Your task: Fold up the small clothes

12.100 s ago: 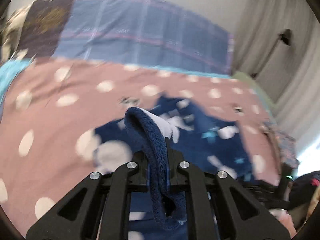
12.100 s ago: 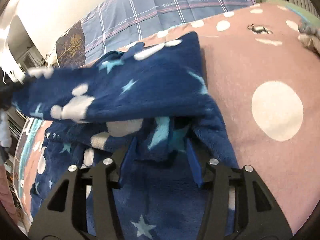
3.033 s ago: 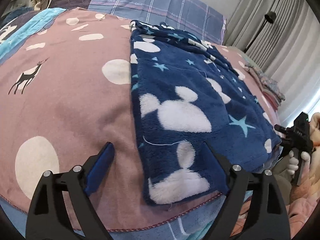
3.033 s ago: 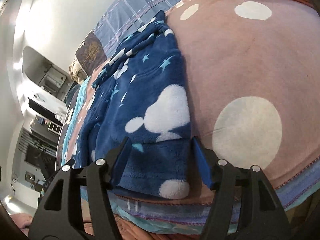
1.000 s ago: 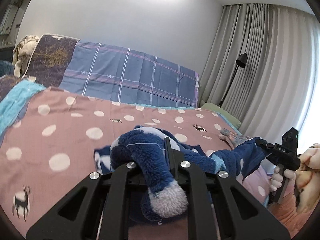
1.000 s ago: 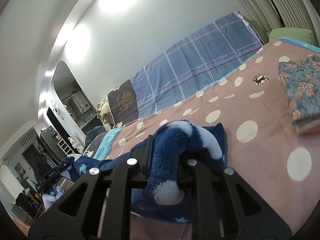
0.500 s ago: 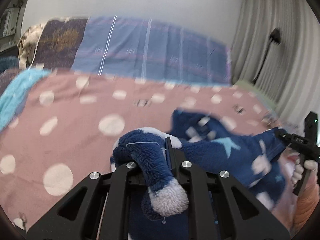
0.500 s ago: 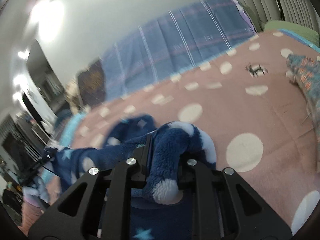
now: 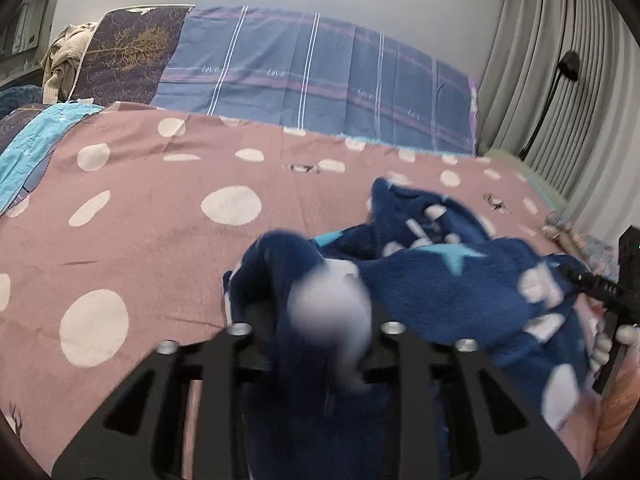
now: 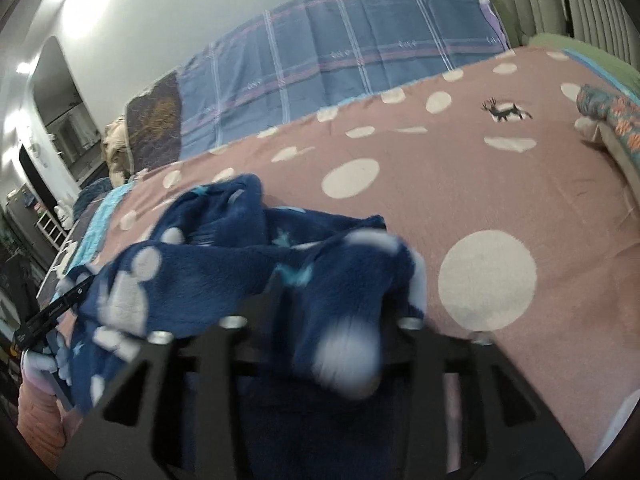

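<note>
My left wrist camera looks forward and slightly down along my left gripper (image 9: 312, 320), close over the pink dotted bedspread (image 9: 168, 240), toward the blue plaid headboard cover (image 9: 320, 80) and the curtains (image 9: 560, 80) at the right. My right wrist camera sits just as near behind my right gripper (image 10: 328, 316), tilted and facing the same headboard. Both views share the navy fleece garment (image 9: 460, 280) and the bedspread, and each shows the other gripper at its edge.

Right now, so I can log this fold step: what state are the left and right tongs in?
Left tongs: just opening, fleece loose between them.
Right tongs: just opening, same fleece loose between them.
</note>
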`<action>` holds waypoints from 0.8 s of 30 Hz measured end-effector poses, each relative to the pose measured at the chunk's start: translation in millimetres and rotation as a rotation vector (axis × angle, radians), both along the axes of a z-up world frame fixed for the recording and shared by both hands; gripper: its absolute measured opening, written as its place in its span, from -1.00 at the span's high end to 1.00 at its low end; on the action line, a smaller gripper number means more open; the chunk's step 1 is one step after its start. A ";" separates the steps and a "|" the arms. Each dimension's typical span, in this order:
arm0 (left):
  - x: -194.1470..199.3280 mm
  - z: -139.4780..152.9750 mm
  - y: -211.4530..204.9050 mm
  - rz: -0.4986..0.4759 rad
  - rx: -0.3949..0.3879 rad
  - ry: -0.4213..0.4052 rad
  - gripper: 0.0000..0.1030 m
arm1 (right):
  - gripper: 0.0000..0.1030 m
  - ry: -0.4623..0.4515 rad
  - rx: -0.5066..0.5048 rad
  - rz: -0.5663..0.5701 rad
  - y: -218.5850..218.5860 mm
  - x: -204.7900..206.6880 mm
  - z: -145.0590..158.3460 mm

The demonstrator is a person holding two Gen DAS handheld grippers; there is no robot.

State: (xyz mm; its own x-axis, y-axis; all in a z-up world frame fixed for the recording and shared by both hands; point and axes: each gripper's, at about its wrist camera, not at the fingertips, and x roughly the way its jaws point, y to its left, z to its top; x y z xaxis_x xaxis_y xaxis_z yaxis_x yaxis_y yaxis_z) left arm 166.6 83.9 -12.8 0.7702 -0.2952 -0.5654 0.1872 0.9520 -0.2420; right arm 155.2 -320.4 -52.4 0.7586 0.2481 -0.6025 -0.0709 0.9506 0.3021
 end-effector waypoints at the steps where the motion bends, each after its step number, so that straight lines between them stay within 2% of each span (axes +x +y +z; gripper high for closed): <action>1: -5.5 4.0 1.3 -0.009 -0.007 -0.007 0.06 | -0.08 -0.013 -0.017 0.019 1.7 -7.0 5.5; 3: -20.8 14.3 2.6 -0.029 0.027 -0.038 -0.04 | -0.15 -0.038 -0.137 0.064 9.6 -26.0 14.4; 6: -44.3 23.1 1.9 -0.030 0.157 -0.105 -0.21 | -0.33 -0.059 -0.338 0.080 19.0 -46.8 12.8; 7: -49.5 23.1 1.1 -0.037 0.207 -0.119 -0.27 | -0.35 -0.068 -0.439 0.081 22.9 -53.4 8.8; 9: -51.5 18.1 -0.7 -0.055 0.308 -0.116 -0.33 | -0.41 -0.069 -0.574 0.070 26.7 -56.0 -1.3; 11: -46.5 7.9 -4.5 -0.074 0.398 -0.085 -0.33 | -0.41 -0.065 -0.629 0.080 27.2 -51.0 -9.5; 14: -27.0 -7.8 -11.1 -0.111 0.510 -0.048 -0.33 | -0.41 -0.065 -0.589 0.093 22.4 -33.3 -10.2; 16: -8.5 -8.3 -10.1 -0.118 0.495 -0.034 -0.33 | -0.43 -0.068 -0.563 0.095 19.3 -20.7 -7.5; 19: 16.8 0.6 -2.1 -0.151 0.361 -0.029 -0.33 | -0.46 -0.062 -0.482 0.113 10.4 5.4 -1.3; 22: 39.3 6.4 4.4 -0.216 0.231 -0.032 -0.33 | -0.46 -0.067 -0.298 0.169 -3.8 26.9 7.1; 23: 44.1 5.9 5.8 -0.228 0.202 -0.025 -0.22 | -0.45 -0.069 -0.256 0.182 -5.8 30.9 8.2; 24: 52.6 3.7 8.0 -0.249 0.147 -0.008 -0.06 | -0.34 -0.066 -0.216 0.192 -8.6 34.5 9.1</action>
